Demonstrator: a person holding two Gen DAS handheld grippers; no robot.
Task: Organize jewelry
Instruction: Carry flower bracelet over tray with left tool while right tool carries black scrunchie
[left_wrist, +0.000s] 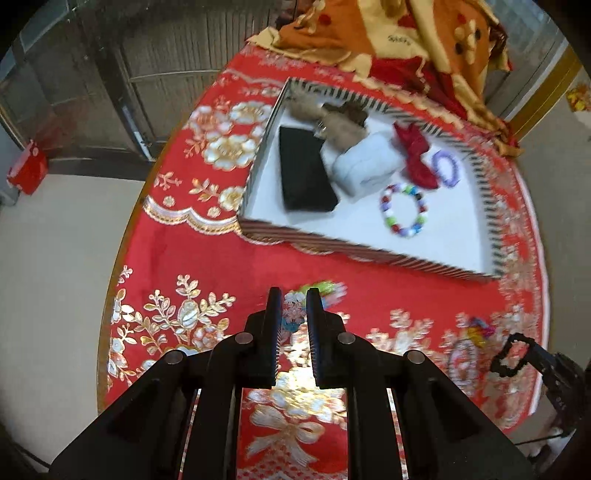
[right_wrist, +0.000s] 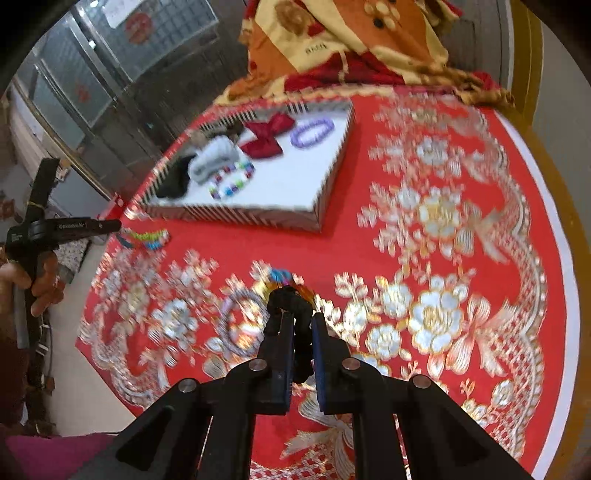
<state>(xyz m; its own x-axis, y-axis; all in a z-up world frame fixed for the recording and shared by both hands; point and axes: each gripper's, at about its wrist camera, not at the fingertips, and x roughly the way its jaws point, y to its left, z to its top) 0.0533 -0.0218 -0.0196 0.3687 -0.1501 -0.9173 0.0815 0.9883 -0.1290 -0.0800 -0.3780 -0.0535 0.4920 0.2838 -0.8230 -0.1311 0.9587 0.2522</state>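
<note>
My left gripper (left_wrist: 294, 295) is shut on a bright green, blue and pink bead bracelet (left_wrist: 325, 288), lifted over the red embroidered tablecloth (left_wrist: 207, 266). The right wrist view shows the same bracelet (right_wrist: 147, 236) hanging from that gripper (right_wrist: 110, 225). My right gripper (right_wrist: 301, 319) is shut on a black bead bracelet (right_wrist: 290, 297), whose loop (left_wrist: 508, 354) also shows at the right edge of the left wrist view. Beyond both stands a striped tray (left_wrist: 369, 254) with a white floor. It holds a multicoloured bead bracelet (left_wrist: 404, 210) and a purple bracelet (left_wrist: 447, 168).
The tray also holds a black case (left_wrist: 304, 173), a white pouch (left_wrist: 365, 168), a red bow (left_wrist: 415, 155) and furry brown pieces (left_wrist: 340, 122). A pale bead bracelet (right_wrist: 240, 325) and a small colourful piece (right_wrist: 280, 275) lie on the cloth. Folded orange fabric (right_wrist: 332, 48) sits behind.
</note>
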